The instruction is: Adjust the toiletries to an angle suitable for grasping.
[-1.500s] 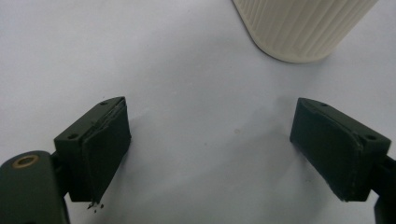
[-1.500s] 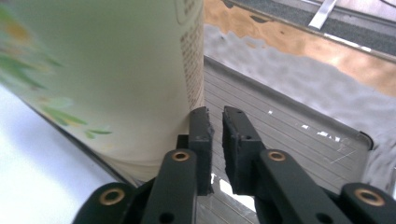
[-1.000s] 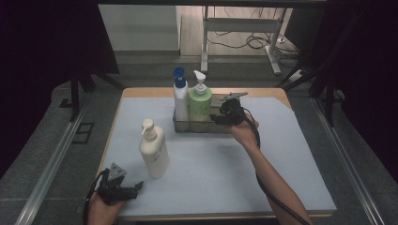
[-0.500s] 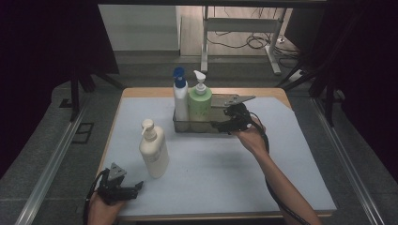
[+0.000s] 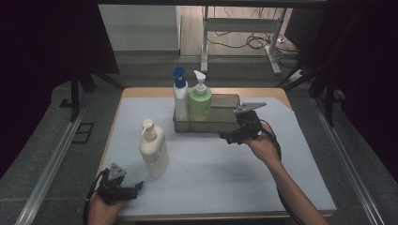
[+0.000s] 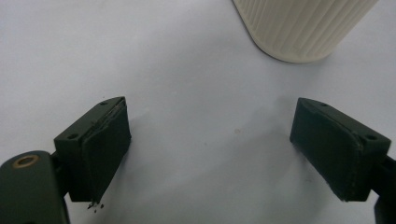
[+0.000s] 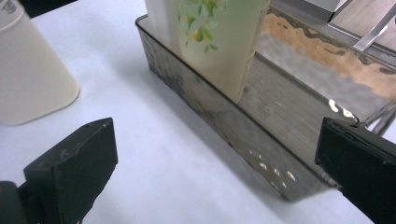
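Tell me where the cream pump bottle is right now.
In the high view the cream bottle stands upright on the mat's left side, outside the tray, just ahead of the left gripper.

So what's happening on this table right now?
A person is loading bottles into a clear tray. A white bottle with a blue cap and a green pump bottle already stand in it. The right gripper, jaws just opened and empty, sits in front of the tray. A cream pump bottle waits on the table near the open, idle left gripper.
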A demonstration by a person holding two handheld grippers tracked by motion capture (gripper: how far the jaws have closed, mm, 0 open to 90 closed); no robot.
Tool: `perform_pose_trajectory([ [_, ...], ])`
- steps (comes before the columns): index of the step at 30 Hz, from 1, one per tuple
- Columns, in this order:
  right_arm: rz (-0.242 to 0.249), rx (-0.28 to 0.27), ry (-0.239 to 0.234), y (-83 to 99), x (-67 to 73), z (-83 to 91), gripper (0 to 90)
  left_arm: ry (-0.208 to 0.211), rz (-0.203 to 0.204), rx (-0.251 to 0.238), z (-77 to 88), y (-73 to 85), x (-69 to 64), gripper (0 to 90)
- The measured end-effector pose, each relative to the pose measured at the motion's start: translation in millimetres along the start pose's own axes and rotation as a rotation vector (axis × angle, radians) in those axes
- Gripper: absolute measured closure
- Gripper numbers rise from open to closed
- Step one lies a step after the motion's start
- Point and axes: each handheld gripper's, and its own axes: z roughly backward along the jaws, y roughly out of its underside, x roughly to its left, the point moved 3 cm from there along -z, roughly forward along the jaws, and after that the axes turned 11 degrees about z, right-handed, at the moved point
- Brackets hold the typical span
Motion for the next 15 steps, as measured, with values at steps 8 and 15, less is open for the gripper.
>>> perform_pose_trajectory([
  [8, 0.013, 0.020, 0.003, 17.1, 5.6, 19.2, 0.0, 0.001, -0.003, 0.000, 0.0, -0.1, 0.2, 12.2],
  [15, 0.018, 0.027, 0.002, 34.9, 12.0, 32.1, 0.0, 0.000, 0.000, 0.000, 0.0, 0.0, 0.0, 12.3],
])
